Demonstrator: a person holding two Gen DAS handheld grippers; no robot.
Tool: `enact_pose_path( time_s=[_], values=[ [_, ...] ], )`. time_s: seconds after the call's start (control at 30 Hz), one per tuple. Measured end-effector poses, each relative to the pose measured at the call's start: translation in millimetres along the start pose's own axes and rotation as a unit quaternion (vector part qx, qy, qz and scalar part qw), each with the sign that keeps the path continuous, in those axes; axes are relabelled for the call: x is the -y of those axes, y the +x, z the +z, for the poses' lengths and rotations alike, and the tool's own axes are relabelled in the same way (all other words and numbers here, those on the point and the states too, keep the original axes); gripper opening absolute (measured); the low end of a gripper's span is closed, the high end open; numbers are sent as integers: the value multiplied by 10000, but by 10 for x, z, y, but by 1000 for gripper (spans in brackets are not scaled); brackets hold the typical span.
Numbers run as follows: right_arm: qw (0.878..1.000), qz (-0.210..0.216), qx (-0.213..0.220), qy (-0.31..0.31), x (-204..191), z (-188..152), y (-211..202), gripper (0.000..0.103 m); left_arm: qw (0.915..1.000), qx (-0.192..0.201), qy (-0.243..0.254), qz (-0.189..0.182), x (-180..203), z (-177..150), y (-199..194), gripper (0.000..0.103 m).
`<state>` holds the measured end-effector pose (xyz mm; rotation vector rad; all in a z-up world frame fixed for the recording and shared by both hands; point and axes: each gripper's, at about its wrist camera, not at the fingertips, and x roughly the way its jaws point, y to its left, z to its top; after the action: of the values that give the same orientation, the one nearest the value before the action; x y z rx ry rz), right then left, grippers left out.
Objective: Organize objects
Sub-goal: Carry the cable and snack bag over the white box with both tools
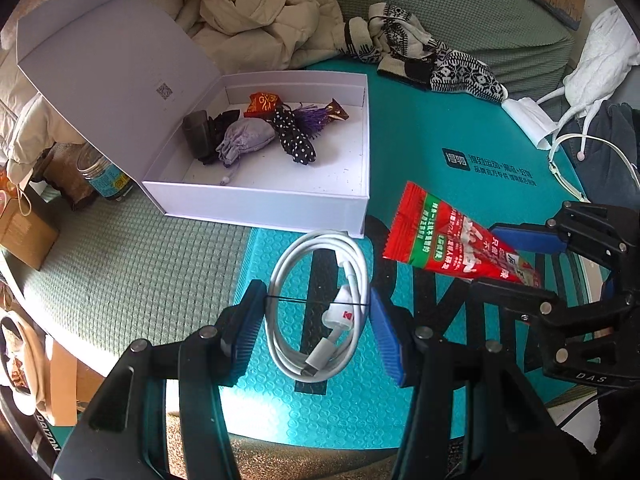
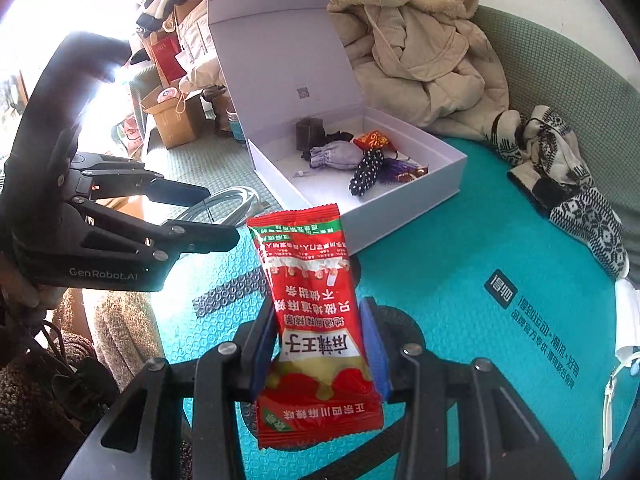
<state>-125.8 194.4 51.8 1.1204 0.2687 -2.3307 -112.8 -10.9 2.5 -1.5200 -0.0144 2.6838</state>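
Note:
An open white box (image 1: 256, 204) (image 2: 404, 216) sits on the teal mat and holds small pouches and wrapped sweets (image 1: 260, 132) (image 2: 360, 156). A coiled white charging cable (image 1: 320, 304) lies on the mat between the open fingers of my left gripper (image 1: 316, 336), which stands around it without closing. My right gripper (image 2: 320, 344) is shut on a red snack packet (image 2: 316, 316) and holds it above the mat, in front of the box. The packet (image 1: 452, 240) and right gripper also show at the right of the left wrist view. The left gripper (image 2: 212, 216) shows at the left of the right wrist view.
A beige coat (image 1: 248, 4) (image 2: 420, 48) lies behind the box. Patterned black-and-white knitwear (image 1: 424, 52) (image 2: 560, 168) lies at the right. A glass jar (image 1: 104, 176) and cardboard boxes (image 1: 24, 232) stand left of the box. White cloth and cords (image 1: 592, 76) lie far right.

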Motion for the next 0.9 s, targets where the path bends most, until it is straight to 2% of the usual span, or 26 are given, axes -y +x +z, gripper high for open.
enact_pose_path(
  time_s=[0.37,0.9],
  values=[
    [9995,-77,304,8,165,357,-62,41,9996,259,80,121,-87,430,-221,50],
    [9989,-201,417,-115,433,764,173,41,9991,415,36,24,-236,980,-10,50]
  ],
)
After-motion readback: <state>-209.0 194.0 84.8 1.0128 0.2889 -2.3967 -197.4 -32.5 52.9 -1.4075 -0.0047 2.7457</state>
